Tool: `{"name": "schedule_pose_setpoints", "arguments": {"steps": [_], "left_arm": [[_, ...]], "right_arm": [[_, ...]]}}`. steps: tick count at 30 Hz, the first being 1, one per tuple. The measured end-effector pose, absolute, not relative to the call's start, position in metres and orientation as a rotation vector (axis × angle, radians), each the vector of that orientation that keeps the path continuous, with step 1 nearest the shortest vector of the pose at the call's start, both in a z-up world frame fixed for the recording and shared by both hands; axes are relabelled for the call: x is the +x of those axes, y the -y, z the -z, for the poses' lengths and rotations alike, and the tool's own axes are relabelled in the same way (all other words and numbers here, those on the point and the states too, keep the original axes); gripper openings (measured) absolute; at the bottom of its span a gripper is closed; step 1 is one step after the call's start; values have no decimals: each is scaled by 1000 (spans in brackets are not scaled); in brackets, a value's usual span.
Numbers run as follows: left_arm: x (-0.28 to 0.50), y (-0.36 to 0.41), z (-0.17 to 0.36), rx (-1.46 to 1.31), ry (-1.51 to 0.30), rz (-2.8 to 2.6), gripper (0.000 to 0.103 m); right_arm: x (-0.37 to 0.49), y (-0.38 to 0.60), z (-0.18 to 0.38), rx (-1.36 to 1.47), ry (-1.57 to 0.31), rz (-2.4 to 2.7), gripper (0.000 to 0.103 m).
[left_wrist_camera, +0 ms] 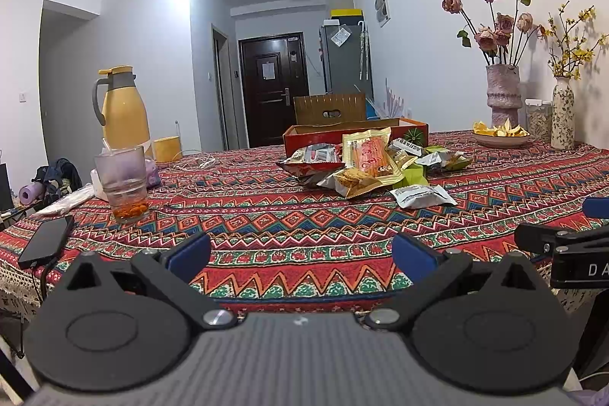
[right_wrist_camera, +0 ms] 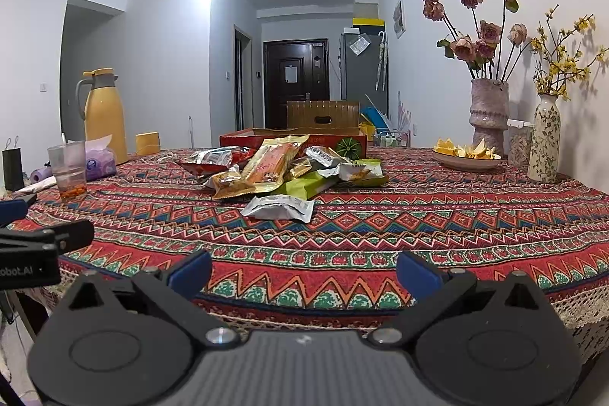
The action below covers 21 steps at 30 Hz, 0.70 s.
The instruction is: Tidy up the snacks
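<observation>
Snack pile (right_wrist_camera: 281, 166): loose packets heaped on the patterned tablecloth (right_wrist_camera: 418, 234), directly in front of the red box (right_wrist_camera: 342, 139), touching or nearly touching its near wall. None is in the box as far as the views show.

Nearest packet: silver packet (right_wrist_camera: 279, 207), lying flat on the near side of the pile, farthest from the red box, long axis running left to right across the view.

Top of pile: gold packet (right_wrist_camera: 272, 162), propped at a slant, long axis pointing toward the red box.

Left gripper (left_wrist_camera: 300, 255): jaws spread fully wide, nothing between them; well short of the pile, which lies ahead and somewhat right of it.

Right gripper (right_wrist_camera: 304, 271): jaws likewise fully spread and empty; silver packet lies nearly straight ahead, slightly left of centre.

Judgement: the right gripper is better lined up with the silver packet; its crosswise lie suggests closing across the short width.
</observation>
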State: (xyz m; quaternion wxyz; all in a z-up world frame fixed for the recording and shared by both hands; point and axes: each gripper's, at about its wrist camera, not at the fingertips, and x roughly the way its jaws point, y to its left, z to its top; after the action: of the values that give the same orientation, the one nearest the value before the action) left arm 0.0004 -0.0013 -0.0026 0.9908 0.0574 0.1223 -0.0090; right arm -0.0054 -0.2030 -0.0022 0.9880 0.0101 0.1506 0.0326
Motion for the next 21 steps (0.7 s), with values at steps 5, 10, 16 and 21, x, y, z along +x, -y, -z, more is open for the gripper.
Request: {"name": "schedule_pose_setpoints", "arguments": {"steps": [5, 10, 16, 21], "left_arm": [[0, 1, 3, 115, -246, 18, 103], [0, 1, 3, 115, -245, 18, 103], [0, 1, 3, 116, -244, 17, 103], [-1, 1, 2, 119, -243, 19, 103]], "right_arm": [[-5, 204, 3, 19, -304, -65, 103], [-5, 204, 3, 18, -305, -65, 103], [-6, 203, 3, 16, -306, -63, 103], [-6, 203, 3, 17, -306, -64, 103]]}}
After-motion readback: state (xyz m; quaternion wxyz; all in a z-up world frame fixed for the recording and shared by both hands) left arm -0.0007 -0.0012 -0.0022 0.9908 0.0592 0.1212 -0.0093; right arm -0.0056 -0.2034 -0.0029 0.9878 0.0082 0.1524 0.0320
